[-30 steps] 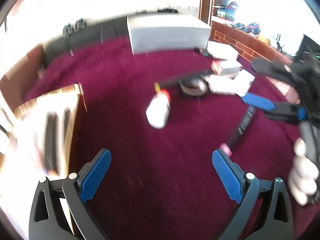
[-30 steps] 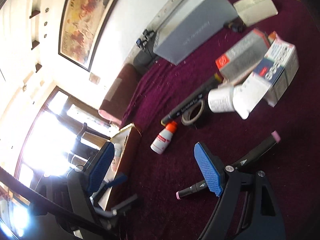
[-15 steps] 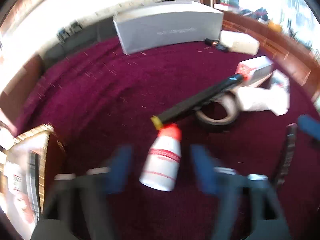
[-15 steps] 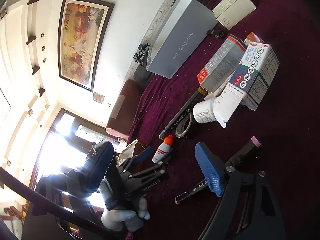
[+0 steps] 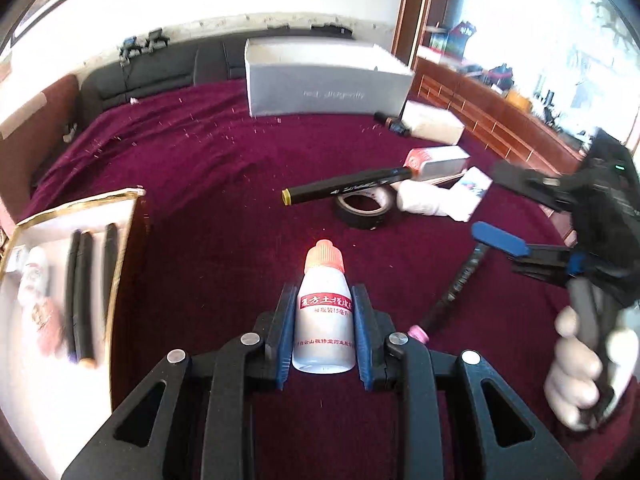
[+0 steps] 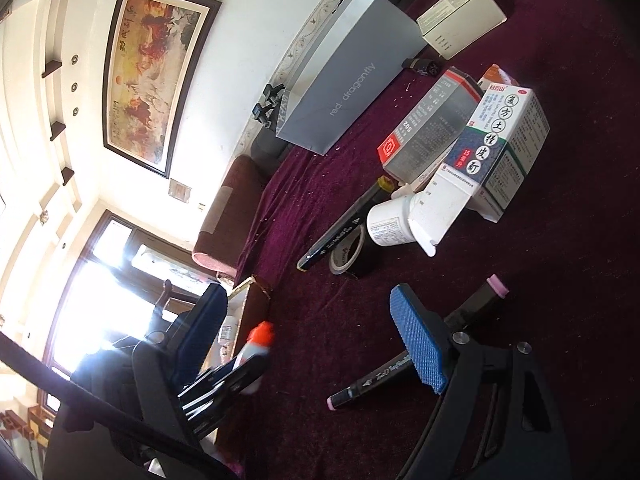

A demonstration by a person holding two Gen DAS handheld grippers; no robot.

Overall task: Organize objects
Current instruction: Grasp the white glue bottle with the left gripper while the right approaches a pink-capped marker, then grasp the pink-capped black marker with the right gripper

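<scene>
Now the left gripper (image 5: 324,332) pinches the small white bottle with the orange cap (image 5: 325,312), both blue pads against its sides, low over the maroon cloth (image 5: 208,168). The step looks like carrying it to the gold-rimmed tray (image 5: 120,248) at left, where markers already lie; the next move calls for clearing the tray's rim. The right gripper (image 6: 316,332) hangs spread above the pink-tipped marker (image 6: 416,348). Beyond lie a yellow-tipped marker (image 5: 348,189), tape roll (image 5: 362,210) and cartons, none in the way.
</scene>
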